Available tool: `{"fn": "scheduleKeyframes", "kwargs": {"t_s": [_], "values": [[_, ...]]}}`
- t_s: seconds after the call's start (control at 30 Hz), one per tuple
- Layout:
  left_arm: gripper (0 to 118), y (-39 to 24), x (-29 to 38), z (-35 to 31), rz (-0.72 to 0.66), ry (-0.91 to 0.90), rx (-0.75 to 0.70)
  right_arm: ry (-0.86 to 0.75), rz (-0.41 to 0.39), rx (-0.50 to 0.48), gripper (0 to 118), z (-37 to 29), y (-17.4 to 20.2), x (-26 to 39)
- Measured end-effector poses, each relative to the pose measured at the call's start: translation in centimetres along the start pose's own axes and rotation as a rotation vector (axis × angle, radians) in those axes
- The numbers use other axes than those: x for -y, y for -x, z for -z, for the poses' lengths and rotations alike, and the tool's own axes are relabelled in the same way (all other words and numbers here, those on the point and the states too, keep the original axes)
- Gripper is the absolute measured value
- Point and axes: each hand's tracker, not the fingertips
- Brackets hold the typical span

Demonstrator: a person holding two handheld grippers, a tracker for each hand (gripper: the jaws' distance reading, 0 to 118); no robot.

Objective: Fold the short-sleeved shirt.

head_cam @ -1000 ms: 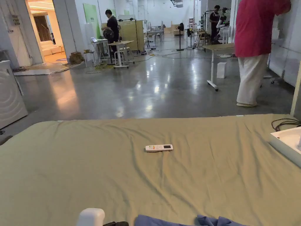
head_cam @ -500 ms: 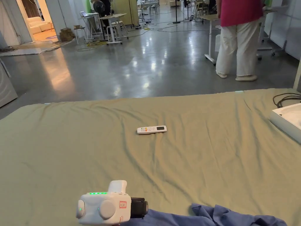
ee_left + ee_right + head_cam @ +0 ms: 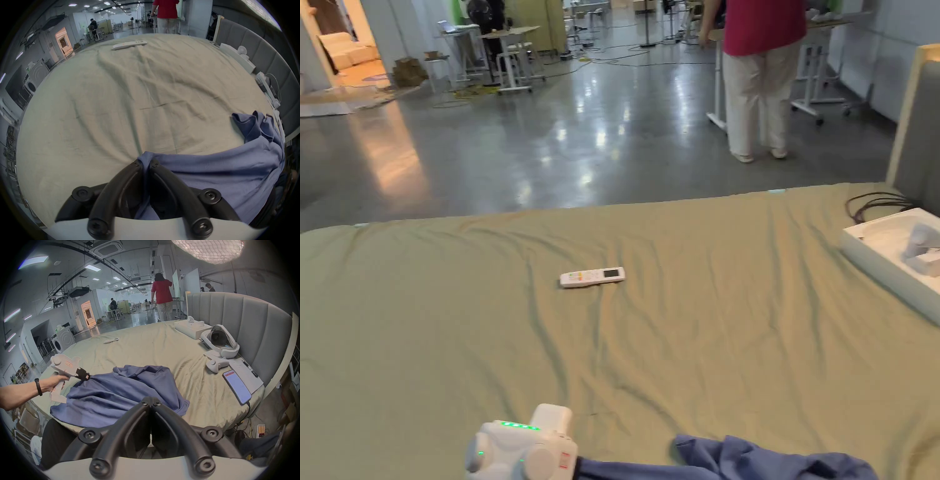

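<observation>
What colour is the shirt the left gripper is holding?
Plain blue, no pattern. The shirt shows best in the right gripper view.

- A white remote (image 3: 592, 276) is seen lying mid-bed on the wrinkled olive sheet (image 3: 737, 325).
- The left tool (image 3: 520, 451) is seen at the near edge, touching crumpled blue shirt (image 3: 750, 461).
- A white tray (image 3: 894, 265) is seen far right.

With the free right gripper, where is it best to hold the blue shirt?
Probably the loose corner of the shirt nearest the right gripper, coming from the bed's near edge. The left gripper already pinches the opposite edge.
</observation>
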Motion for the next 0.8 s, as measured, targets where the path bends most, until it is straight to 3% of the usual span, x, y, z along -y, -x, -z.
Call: {"fn": "scheduleKeyframes", "kwargs": {"t_s": [0.13,0.17,0.2,0.23,0.27,0.4,0.57,0.7,0.77,0.8], "values": [[7,0.5,-0.8,0.6,-0.052,0.038,0.012,-0.020,-0.051,-0.014,1,2.3,-1.2,-2.4],[7,0.4,-0.9,0.6,-0.049,0.042,0.009,-0.018,-0.058,-0.020,13,3.5,-2.0,-3.2],[7,0.3,-1.0,0.6,-0.029,0.050,0.005,0.001,-0.063,-0.037,50,5.1,-2.7,-4.2],[7,0.2,-1.0,0.6,-0.001,0.057,0.001,0.055,-0.057,-0.060,79,7.1,-3.4,-5.3],[7,0.2,-1.1,0.8,0.009,0.061,0.000,0.099,-0.042,-0.077,97,9.4,-4.3,-6.1],[7,0.9,-1.3,0.8,-0.043,0.074,0.034,0.240,-0.032,-0.110,99,18.2,-6.7,-7.6],[7,1.1,-1.4,0.8,-0.027,0.075,0.044,0.385,-0.147,-0.061,99,27.3,-8.5,-7.3],[7,1.4,-1.6,0.9,-0.029,0.086,0.059,0.431,-0.197,-0.119,98,30.6,-8.1,-6.7],[7,1.6,-1.6,0.9,-0.030,0.091,0.065,0.452,-0.280,-0.096,87,31.1,-7.5,-6.1],[7,1.5,-1.6,0.9,-0.028,0.091,0.067,0.452,-0.331,-0.068,73,31.2,-7.0,-5.8]]}}
